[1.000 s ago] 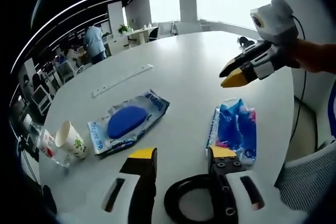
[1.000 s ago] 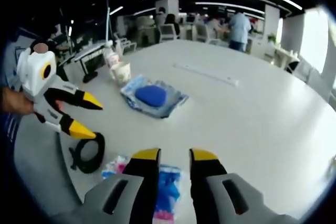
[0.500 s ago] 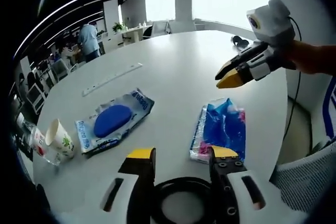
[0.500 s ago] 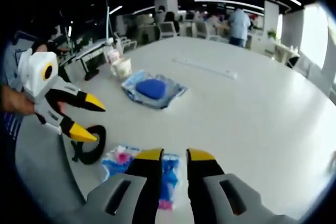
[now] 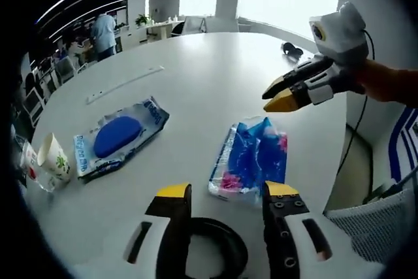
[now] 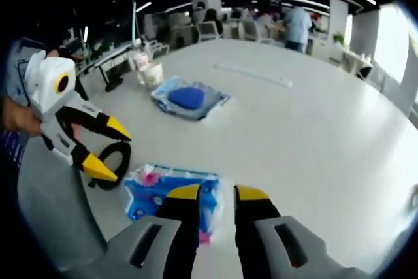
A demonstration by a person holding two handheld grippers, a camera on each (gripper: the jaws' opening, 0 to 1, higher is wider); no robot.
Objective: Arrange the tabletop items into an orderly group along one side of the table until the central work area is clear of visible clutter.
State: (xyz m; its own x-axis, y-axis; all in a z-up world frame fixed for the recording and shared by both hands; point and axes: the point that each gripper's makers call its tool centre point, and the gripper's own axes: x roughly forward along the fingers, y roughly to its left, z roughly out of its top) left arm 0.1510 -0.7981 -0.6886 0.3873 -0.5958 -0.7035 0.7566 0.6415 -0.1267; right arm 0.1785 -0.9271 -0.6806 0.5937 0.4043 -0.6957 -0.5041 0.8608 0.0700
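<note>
A: What is changing for us just now?

B: Compared with a second ago, the black ring (image 5: 212, 249) is sitting lower between our left gripper (image 5: 222, 191) jaws, and the blue packet (image 5: 251, 158) is lying more ahead of them. In the right gripper view, our right gripper (image 6: 214, 191) is sitting nearer the packet (image 6: 166, 187) than before. We judge we are still approaching; nothing is grouped yet.

A: How are the tongs standing?

B: The left ones are standing wide open over the ring, holding nothing. The right ones are only a little open, hovering just above the packet, gripping nothing.

A: And the other things?

B: The wipes pack (image 5: 117, 136), the paper cup (image 5: 53, 158) and the long strip (image 5: 124, 83) are lying spread over the table (image 5: 215, 63), still in the middle area.
</note>
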